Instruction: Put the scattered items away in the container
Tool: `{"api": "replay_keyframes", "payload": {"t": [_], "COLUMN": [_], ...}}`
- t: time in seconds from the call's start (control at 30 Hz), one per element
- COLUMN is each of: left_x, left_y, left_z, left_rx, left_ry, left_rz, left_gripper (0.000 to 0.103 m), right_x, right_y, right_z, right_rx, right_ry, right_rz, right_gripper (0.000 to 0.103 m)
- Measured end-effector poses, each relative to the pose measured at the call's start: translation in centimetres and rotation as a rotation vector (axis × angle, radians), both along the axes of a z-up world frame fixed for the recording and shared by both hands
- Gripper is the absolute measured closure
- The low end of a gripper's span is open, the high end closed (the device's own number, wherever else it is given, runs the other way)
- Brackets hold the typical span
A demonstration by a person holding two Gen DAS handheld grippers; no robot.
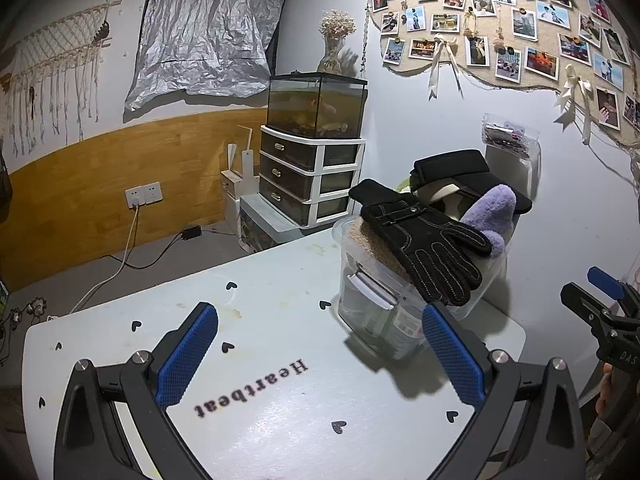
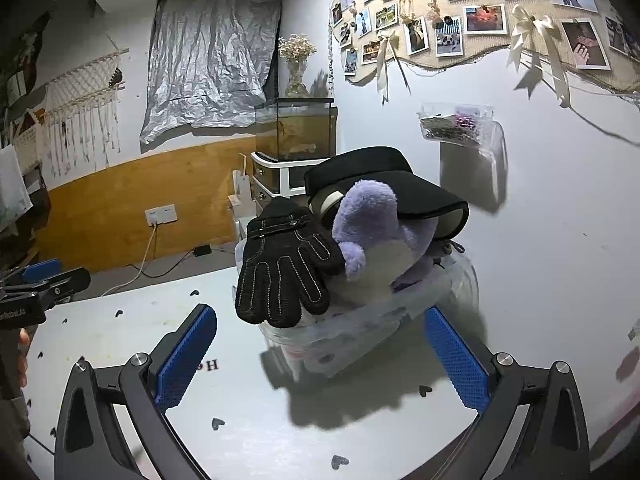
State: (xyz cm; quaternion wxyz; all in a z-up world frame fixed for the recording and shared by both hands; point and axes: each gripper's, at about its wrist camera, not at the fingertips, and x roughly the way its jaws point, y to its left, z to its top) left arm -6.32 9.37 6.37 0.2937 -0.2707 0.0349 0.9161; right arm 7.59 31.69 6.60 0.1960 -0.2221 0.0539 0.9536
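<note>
- Blue-padded jaws of the left gripper (image 1: pixel 320 360) and right gripper (image 2: pixel 322 360) stand spread wide, empty, above the white table (image 1: pixel 280 420).
- Heaped on the clear container (image 2: pixel 360 332) at the table's far side: a black glove (image 2: pixel 284 268) draped over its near rim, a purple plush (image 2: pixel 376 224) and a black visor (image 2: pixel 384 184).
- Tabletop shows nothing loose; tidying looks nearly done.
- Best move, likely: nudge the overhanging glove inward gently, so the pile doesn't topple.
</note>
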Motion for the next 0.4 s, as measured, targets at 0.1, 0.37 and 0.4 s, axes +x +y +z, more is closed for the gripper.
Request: {"api": "replay_keyframes", "payload": {"t": [0.1, 0.37, 0.4], "left_x": [0.0, -0.8, -0.8], "left_y": [0.1, -0.7, -0.6], "left_z": [0.0, 0.2, 0.2], "left_rx": [-0.001, -0.006, -0.007], "left_ry": [-0.001, -0.004, -0.003], "left_rz": [-0.002, -0.028, -0.028], "left_gripper": [0.000, 0.000, 0.000], "right_x": [0.0, -0.3, -0.3], "right_y": [0.1, 0.4, 0.4], "right_z": [0.0, -0.2, -0.2], "right_rx": [-0.006, -0.023, -0.022], "right_ry": [-0.001, -0.003, -0.005], "right_rz": [-0.001, 0.004, 0.005], "right_gripper": [0.000, 0.000, 0.000]}}
